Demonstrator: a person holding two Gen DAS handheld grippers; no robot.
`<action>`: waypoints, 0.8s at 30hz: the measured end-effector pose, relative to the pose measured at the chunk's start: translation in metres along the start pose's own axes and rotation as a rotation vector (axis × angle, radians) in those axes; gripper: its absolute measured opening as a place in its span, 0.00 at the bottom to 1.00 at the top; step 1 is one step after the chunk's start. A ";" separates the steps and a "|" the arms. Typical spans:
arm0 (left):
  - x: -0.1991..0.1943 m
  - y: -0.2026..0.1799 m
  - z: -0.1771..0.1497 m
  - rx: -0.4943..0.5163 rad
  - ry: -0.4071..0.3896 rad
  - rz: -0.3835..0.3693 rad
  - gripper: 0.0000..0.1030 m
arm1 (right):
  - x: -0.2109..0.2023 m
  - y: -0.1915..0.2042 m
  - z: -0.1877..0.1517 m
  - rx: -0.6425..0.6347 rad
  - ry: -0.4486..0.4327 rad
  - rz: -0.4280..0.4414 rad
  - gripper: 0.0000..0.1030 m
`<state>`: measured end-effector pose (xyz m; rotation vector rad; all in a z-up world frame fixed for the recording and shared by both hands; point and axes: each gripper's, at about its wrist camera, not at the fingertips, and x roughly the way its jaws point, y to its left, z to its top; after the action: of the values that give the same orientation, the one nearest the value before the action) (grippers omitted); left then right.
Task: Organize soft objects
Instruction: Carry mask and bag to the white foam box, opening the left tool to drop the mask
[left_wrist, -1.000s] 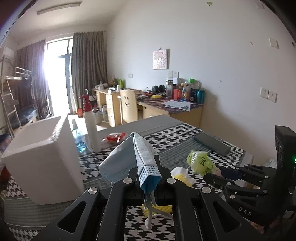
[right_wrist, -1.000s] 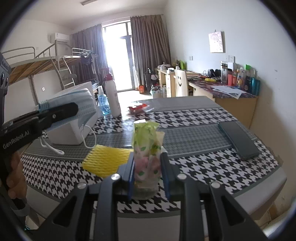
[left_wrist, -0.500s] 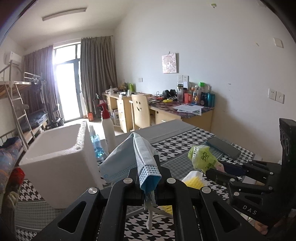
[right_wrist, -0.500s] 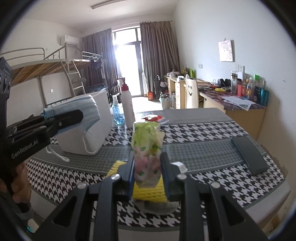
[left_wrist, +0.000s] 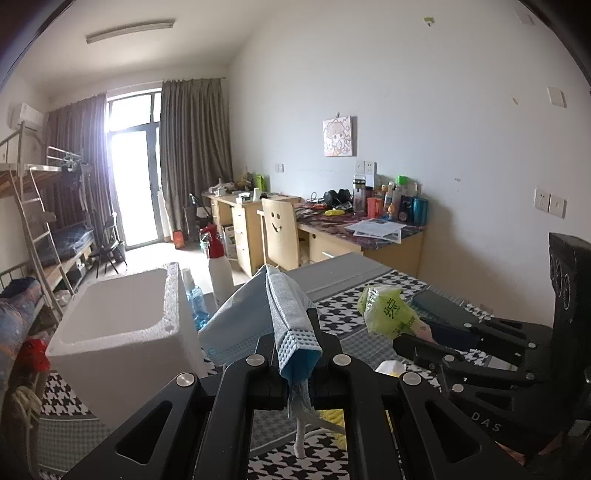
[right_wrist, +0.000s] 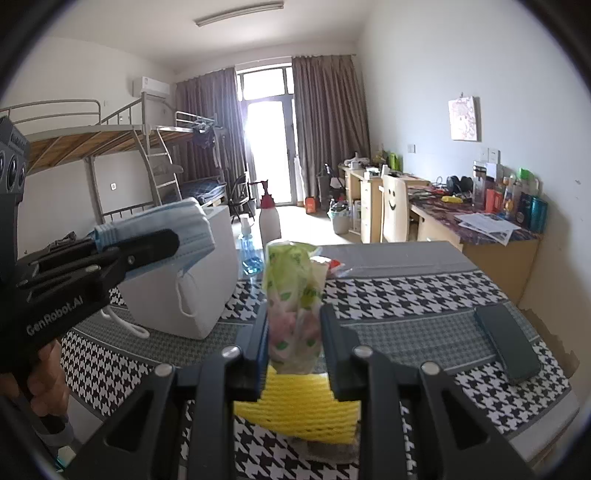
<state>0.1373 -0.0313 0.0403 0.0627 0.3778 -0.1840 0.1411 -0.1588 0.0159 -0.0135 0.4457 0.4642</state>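
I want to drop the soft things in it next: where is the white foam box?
The white foam box stands on the houndstooth table, left in both views, with the blue bottle and the white spray bottle just behind it.

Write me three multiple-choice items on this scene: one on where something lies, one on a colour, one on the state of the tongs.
1. Where does the yellow foam net lie?
A. on the checked tablecloth
B. inside the white foam box
C. on the far desk

2. What colour is the face mask?
A. pink
B. light blue
C. black

3. What are the right tongs doing?
A. standing open, holding nothing
B. gripping the tissue pack
C. gripping the dark case

Answers: 1 A, the net lies on the tablecloth just below the right tongs. 2 B, the mask pinched in the left tongs is light blue. 3 B, the tissue pack stands upright between their fingers.
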 end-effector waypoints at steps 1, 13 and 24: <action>0.000 0.001 0.003 0.002 -0.006 0.005 0.07 | 0.002 0.000 0.003 -0.002 -0.001 -0.001 0.29; -0.001 0.018 0.030 -0.024 -0.062 0.052 0.07 | 0.005 0.011 0.029 -0.022 -0.034 0.009 0.29; -0.001 0.051 0.052 -0.075 -0.076 0.159 0.07 | 0.016 0.030 0.058 -0.058 -0.067 0.049 0.29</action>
<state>0.1648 0.0144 0.0902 0.0120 0.3016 -0.0155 0.1647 -0.1189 0.0643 -0.0429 0.3676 0.5242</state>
